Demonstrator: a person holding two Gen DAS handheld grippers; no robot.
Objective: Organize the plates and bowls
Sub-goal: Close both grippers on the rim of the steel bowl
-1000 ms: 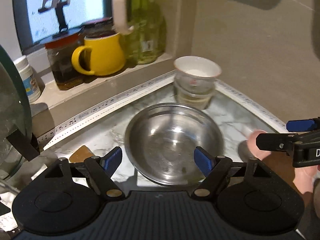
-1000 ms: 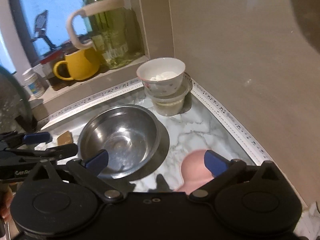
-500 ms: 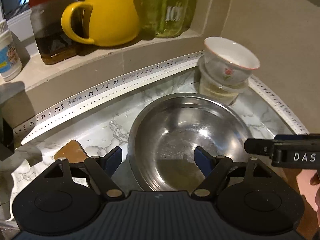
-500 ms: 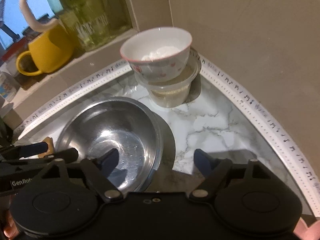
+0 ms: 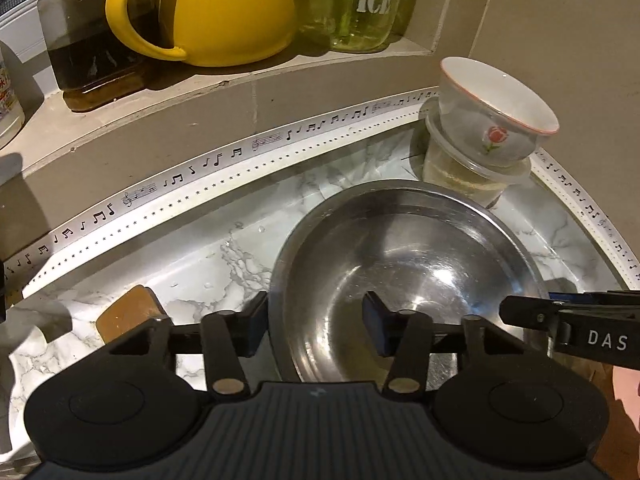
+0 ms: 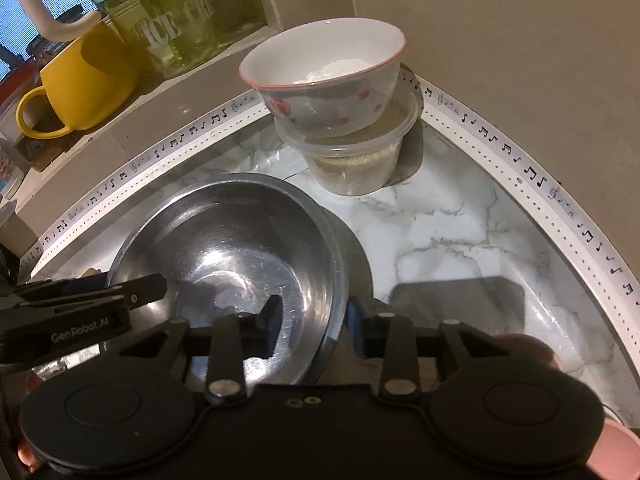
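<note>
A steel bowl (image 5: 408,264) sits on the marble counter; it also shows in the right wrist view (image 6: 224,256). My left gripper (image 5: 316,322) straddles the bowl's left rim, one finger outside and one inside, jaws still apart. My right gripper (image 6: 314,324) straddles the bowl's right rim the same way, with a narrower gap. A white bowl with red flowers (image 5: 496,120) sits on a clear plastic tub (image 5: 468,180) in the corner; both appear in the right wrist view, the flowered bowl (image 6: 324,80) on the tub (image 6: 360,160).
A ledge behind holds a yellow mug (image 5: 224,8), a dark jar (image 5: 92,52) and a green "ICE" pitcher (image 5: 360,0). Beige walls close the corner. A brown block (image 5: 128,314) lies left of the steel bowl. White trim tape (image 6: 520,168) edges the counter.
Both grippers have moved forward and down onto the steel bowl's rim, one on each side. Their jaws have narrowed, the right more than the left.
</note>
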